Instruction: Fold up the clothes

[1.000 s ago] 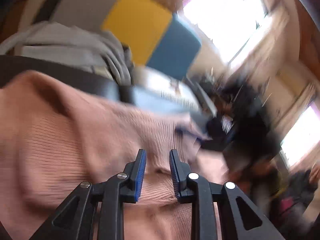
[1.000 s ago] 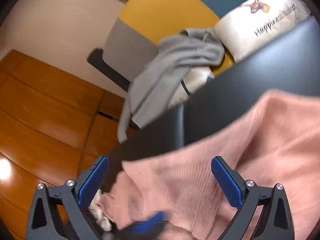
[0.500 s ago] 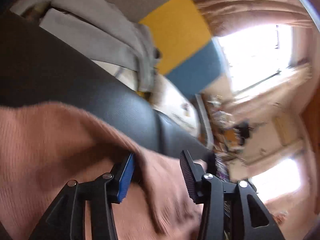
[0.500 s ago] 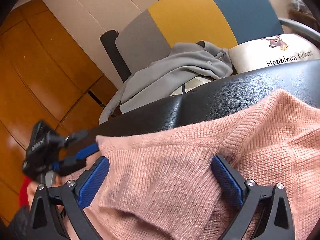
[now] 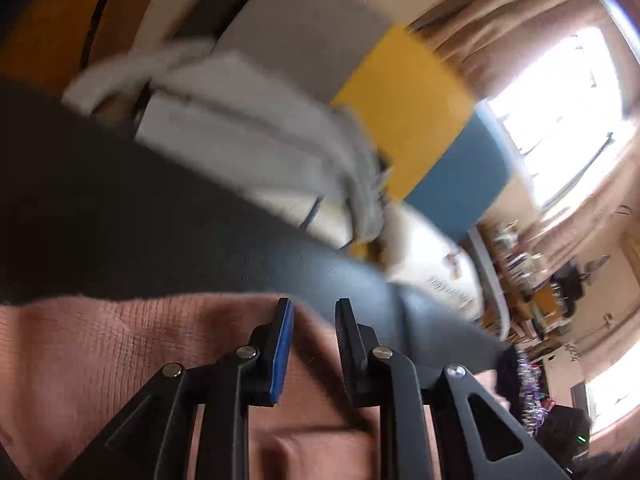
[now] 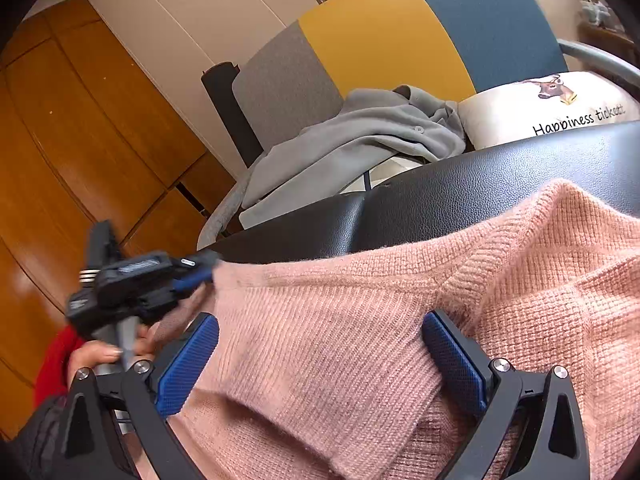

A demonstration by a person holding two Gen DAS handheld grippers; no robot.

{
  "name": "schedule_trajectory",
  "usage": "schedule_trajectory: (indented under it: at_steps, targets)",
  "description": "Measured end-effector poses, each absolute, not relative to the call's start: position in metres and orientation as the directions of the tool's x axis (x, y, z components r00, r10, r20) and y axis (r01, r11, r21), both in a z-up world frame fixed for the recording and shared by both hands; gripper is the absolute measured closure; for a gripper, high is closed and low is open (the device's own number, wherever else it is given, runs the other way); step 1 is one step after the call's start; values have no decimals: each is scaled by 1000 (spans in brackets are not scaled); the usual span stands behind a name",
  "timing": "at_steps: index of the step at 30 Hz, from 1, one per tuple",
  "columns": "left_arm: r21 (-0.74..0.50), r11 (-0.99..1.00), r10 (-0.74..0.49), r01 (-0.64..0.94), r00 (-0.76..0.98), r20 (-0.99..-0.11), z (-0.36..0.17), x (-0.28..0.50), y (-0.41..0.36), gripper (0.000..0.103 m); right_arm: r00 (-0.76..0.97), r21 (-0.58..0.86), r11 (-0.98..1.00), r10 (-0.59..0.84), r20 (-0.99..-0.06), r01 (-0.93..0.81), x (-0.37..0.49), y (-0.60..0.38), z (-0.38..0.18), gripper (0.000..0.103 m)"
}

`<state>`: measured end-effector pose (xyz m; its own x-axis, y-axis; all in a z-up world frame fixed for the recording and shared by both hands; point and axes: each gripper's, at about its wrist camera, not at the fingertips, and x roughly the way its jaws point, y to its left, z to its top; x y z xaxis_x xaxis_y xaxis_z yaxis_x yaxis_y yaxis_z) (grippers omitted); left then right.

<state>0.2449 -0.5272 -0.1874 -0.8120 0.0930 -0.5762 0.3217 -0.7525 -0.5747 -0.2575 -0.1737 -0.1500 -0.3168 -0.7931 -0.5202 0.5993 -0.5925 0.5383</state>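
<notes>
Now left tongs (image 5: 313, 322) tilt down, jaws just closing on pink sweater (image 6: 360, 340) edge, gap remaining; right tongs (image 6: 320, 354) spread wide, straddling it.

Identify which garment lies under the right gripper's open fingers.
The pink ribbed knit sweater on the black seat; the grey buttoned garment lies behind it.

One pink sweater (image 6: 360, 340), one grey garment (image 6: 360, 140), one cushion (image 6: 540, 108).
</notes>
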Motion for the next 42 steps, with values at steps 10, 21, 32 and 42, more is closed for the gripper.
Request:
schedule_trajectory:
  at_steps: [10,21,32,42]
  targets:
    - [-479,-842,158,248,-735,-660,-228,217,-476,93,-315,553,-582,-803,-506,596,-258,-172,-150,0]
    - [-517,-801,94,301,-791,-605,-188,276,-464,75,-316,547,-590,-796,-516,593,-259,-175,-151,0]
    - [-460,-821,63,339,-747,-662,-195,397,-425,74,-281,452,-617,-741,-610,644,-195,-149,-108,0]
    - [-429,-820,20,379,-730,-684,-227,432,-428,81,-427,682,-663,-737,-524,308,-153,63,-168,18]
